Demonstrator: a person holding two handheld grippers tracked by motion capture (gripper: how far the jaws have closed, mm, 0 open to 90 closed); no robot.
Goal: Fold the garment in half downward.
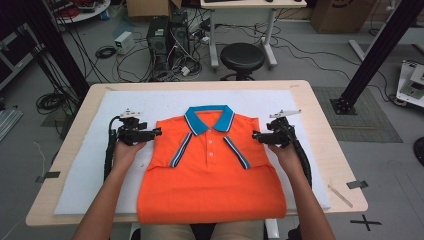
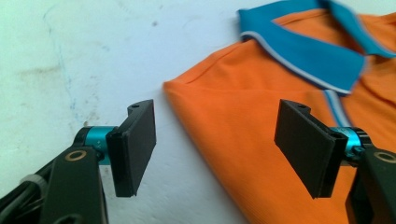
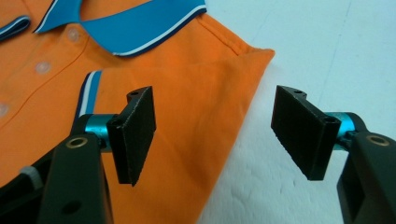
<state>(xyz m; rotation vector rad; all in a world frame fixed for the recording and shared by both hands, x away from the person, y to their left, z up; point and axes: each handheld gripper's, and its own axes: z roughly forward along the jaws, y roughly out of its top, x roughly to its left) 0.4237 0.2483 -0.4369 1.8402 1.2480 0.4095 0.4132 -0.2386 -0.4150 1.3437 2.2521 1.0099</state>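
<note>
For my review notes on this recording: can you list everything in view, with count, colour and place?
polo shirt: 1, orange with blue collar, sleeves folded in, centre of sheet
sheet: 1, white, covering table
table: 1, light wood
stool: 1, black, beyond table
computer towers: 2, dark, on floor behind
cardboard box: 1, brown, far right
left gripper: 1, black, open, at shirt's left shoulder
right gripper: 1, black, open, at shirt's right shoulder
forearms: 2, from bottom edge

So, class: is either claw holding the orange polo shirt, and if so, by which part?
Neither. The left claw and right claw stand open over the polo shirt's shoulder edges, pads apart from the cloth.
</note>
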